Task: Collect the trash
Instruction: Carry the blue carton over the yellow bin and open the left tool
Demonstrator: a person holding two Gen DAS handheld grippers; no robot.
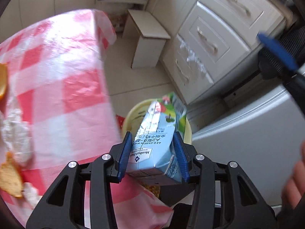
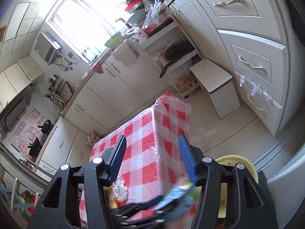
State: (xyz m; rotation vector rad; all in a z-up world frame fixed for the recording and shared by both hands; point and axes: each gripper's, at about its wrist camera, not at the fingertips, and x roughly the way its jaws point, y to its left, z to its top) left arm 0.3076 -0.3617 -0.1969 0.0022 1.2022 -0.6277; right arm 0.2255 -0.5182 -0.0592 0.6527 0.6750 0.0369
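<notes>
My left gripper is shut on a light blue milk carton, pads pressing its two sides. The carton hangs past the table edge, above a pale yellow bin on the floor. On the red-and-white checked table lie orange peels and a crumpled tissue at the far left. One blue finger of my right gripper shows at the upper right. In the right wrist view my right gripper is open and empty, high over the table. Below it the blurred carton sits beside the bin.
A white stool stands on the tiled floor beyond the table. White drawers line the right side, with a grey appliance front next to the bin. A person's hand is at the right edge.
</notes>
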